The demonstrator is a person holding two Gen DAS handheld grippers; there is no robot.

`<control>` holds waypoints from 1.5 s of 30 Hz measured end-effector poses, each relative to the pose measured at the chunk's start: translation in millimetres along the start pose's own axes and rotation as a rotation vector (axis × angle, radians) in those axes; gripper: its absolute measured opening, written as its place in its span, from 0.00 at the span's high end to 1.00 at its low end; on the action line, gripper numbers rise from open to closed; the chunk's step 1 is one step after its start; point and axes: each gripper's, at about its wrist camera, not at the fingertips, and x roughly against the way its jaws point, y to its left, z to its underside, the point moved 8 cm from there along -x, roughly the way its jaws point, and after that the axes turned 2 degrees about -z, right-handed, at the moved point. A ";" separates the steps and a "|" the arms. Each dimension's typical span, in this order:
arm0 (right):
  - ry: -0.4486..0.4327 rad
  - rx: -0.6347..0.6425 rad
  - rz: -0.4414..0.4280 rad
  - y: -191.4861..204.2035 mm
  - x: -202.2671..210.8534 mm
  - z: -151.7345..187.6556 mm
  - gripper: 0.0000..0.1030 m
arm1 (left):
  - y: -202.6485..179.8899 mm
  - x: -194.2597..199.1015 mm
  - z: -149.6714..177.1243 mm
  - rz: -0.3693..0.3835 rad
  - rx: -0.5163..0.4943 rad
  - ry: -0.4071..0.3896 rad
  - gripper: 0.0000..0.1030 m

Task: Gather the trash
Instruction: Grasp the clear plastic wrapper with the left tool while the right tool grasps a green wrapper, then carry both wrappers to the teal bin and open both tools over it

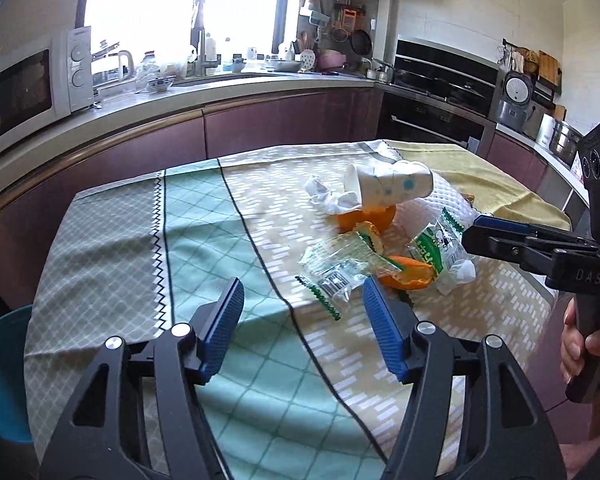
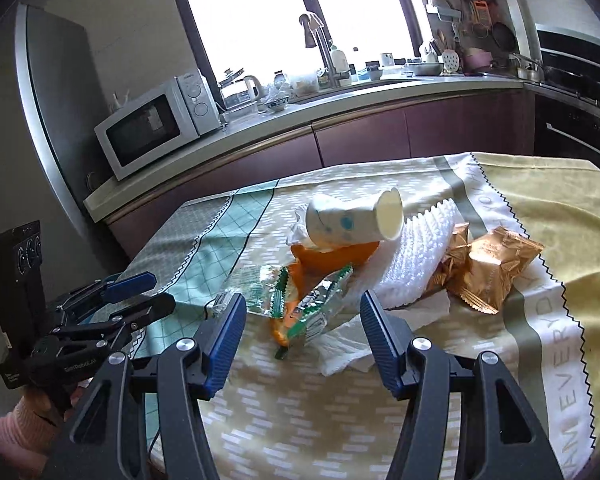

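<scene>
A trash pile lies on the clothed table (image 1: pixel 204 216): a crushed paper cup (image 1: pixel 388 186) (image 2: pixel 352 220) on orange peel (image 1: pixel 366 218) (image 2: pixel 332 256), clear green-edged wrappers (image 1: pixel 336 268) (image 2: pixel 300 300), crumpled tissue (image 1: pixel 328 196) (image 2: pixel 344 344) and a gold snack bag (image 2: pixel 488 268). My left gripper (image 1: pixel 302 300) is open and empty, just short of the wrappers; it also shows in the right wrist view (image 2: pixel 156 292). My right gripper (image 2: pixel 302 312) is open and empty, its jaws on either side of the near wrappers; it also shows in the left wrist view (image 1: pixel 470 230).
A white bubble sheet (image 2: pixel 416 256) lies under the pile. A teal bin (image 1: pixel 4 372) stands left of the table. A counter with a microwave (image 2: pixel 156 120), sink and oven runs behind.
</scene>
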 end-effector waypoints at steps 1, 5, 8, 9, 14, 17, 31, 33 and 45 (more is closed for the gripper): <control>0.002 -0.003 -0.005 -1.5 -3.1 0.3 0.44 | -3.8 -4.9 -0.1 0.011 -0.002 0.014 0.40; 0.009 -0.007 -0.017 0.9 -10.5 5.5 0.45 | -8.4 -22.1 1.8 0.003 -0.030 0.050 0.39; 0.012 -0.018 -0.027 0.5 -13.7 6.7 0.49 | -15.7 -32.0 3.0 -0.013 -0.066 0.062 0.39; 0.013 -0.021 -0.028 -0.3 -14.4 6.7 0.50 | -17.6 -34.8 3.1 -0.016 -0.074 0.067 0.39; 0.026 -0.042 -0.034 -5.7 -17.9 8.6 0.60 | -19.9 -50.7 4.1 -0.025 -0.082 0.112 0.51; 0.031 -0.050 -0.037 -8.4 -18.2 9.3 0.66 | -19.4 -58.1 5.6 -0.024 -0.074 0.142 0.64; 0.000 -0.059 -0.051 -12.7 -0.5 3.6 0.75 | -10.5 -40.4 3.9 0.009 -0.008 0.110 0.73; -0.011 -0.051 -0.047 -12.5 4.6 1.8 0.76 | -7.2 -33.6 3.3 0.010 0.002 0.099 0.73; -0.087 -0.030 -0.086 -1.9 36.4 -17.6 0.78 | 18.6 15.6 4.6 -0.008 0.055 0.036 0.73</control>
